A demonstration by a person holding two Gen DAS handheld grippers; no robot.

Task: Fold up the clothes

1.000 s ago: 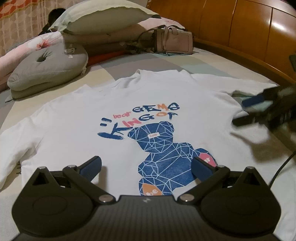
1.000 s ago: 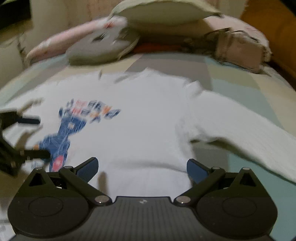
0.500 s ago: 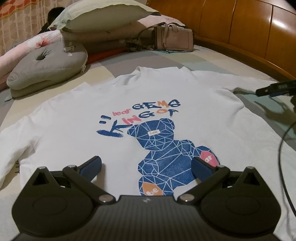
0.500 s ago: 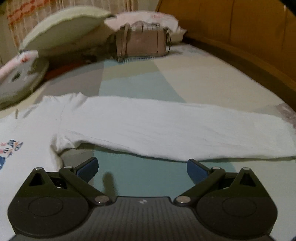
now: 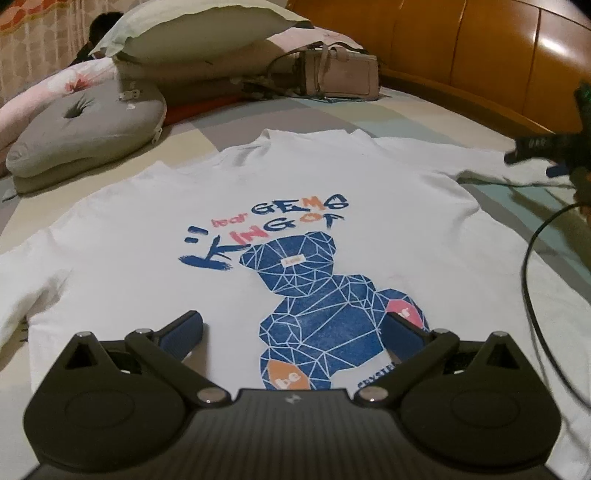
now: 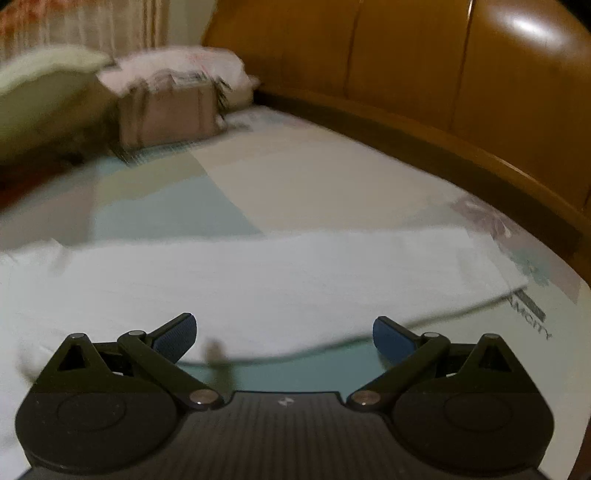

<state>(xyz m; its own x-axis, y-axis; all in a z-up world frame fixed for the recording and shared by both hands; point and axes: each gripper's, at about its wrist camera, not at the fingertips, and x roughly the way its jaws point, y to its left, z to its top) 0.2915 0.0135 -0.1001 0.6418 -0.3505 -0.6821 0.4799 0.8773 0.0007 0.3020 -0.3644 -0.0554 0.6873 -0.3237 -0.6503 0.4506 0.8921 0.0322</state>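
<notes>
- While you are holding the left gripper (image 5: pixel 291 328) low over the hem, its jaws are standing wide apart and gripping nothing; the white shirt (image 5: pixel 147 236) is lying flat on the bed (image 5: pixel 332 118) straight ahead of it, front side up.
- You are looking along the shirt toward its collar, with the blue bear print (image 5: pixel 314 306) sitting between the two blue pads (image 5: pixel 184 330) and running under the claw's body.
- You are seeing the shirt's left sleeve trailing off at the left edge of that view, and the right sleeve (image 6: pixel 277 273) reaching out toward the wooden bed frame (image 5: pixel 461 62).
- You are holding the right gripper (image 6: pixel 284 336) just short of that sleeve, jaws spread and empty; the sleeve is lying crosswise in front of it, its near edge passing between the fingertips, though blur is hiding whether they are touching the cloth.
- You are seeing that same gripper (image 5: pixel 535 155) in the left view, hovering above the outstretched sleeve at the far right, with a black cable (image 5: pixel 532 258) curving down across the shirt's side.
- Beyond the collar, a grey cushion (image 5: pixel 85 133), a pale pillow (image 5: pixel 199 29) and a beige handbag (image 5: pixel 343 75) are lying at the far end of the bed.
</notes>
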